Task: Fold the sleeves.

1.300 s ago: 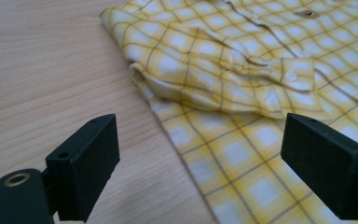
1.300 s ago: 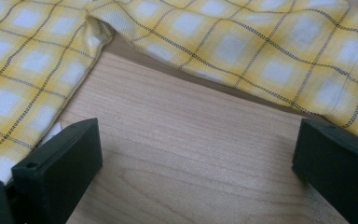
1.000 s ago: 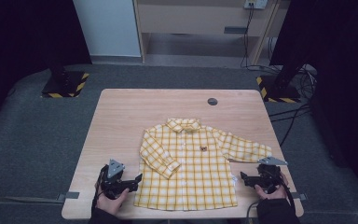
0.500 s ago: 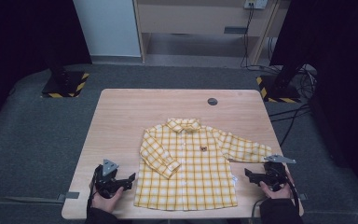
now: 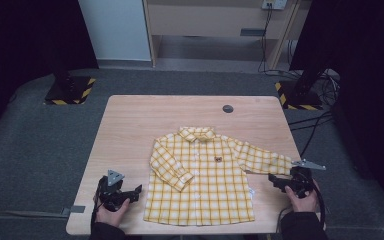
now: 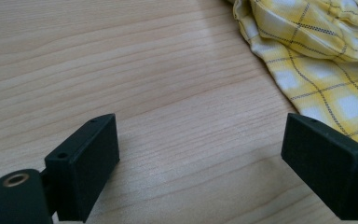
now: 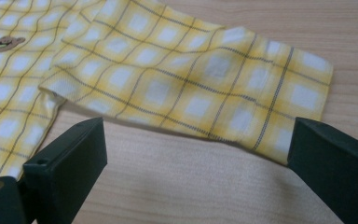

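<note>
One yellow checked shirt (image 5: 202, 180) lies flat, buttoned, front up.

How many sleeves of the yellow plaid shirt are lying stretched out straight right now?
1. The stretched sleeve reaches toward the right gripper; the folded sleeve is bent across the yellow plaid shirt, near the left gripper.

Light wooden table (image 5: 130, 130), yellow checked shirt (image 5: 205, 185) spread flat, small dark disc (image 5: 228, 108)
</note>
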A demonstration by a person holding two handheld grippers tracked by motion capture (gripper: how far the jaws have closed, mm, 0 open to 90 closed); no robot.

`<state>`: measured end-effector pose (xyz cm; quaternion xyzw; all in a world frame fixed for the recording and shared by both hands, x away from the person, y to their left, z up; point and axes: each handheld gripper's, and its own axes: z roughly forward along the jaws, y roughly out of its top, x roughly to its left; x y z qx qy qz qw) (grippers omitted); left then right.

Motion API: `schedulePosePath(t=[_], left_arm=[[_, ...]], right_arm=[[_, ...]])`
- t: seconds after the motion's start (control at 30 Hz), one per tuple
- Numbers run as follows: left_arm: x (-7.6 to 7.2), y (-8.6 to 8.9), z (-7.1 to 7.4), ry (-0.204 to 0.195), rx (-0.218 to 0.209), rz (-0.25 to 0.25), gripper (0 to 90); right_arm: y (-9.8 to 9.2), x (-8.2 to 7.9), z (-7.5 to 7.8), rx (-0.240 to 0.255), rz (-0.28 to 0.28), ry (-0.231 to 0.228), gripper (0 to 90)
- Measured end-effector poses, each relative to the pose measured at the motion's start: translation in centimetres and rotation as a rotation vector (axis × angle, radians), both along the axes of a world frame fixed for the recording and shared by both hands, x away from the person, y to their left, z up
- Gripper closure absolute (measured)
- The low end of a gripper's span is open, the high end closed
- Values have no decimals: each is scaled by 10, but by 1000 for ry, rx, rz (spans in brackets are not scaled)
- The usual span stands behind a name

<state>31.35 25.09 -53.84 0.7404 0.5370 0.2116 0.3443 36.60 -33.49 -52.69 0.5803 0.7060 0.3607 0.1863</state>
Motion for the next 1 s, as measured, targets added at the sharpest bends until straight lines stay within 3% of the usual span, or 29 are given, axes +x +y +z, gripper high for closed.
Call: schedulePosePath(t=[0.6,1.0], left_arm=[[2,2,0,1,23,6,101],[3,1,0,-1,32,5,100]], right_arm=[[-12,16,-4,-40,-107,-2,114],[-11,31,-4,-77,-134,15,144]])
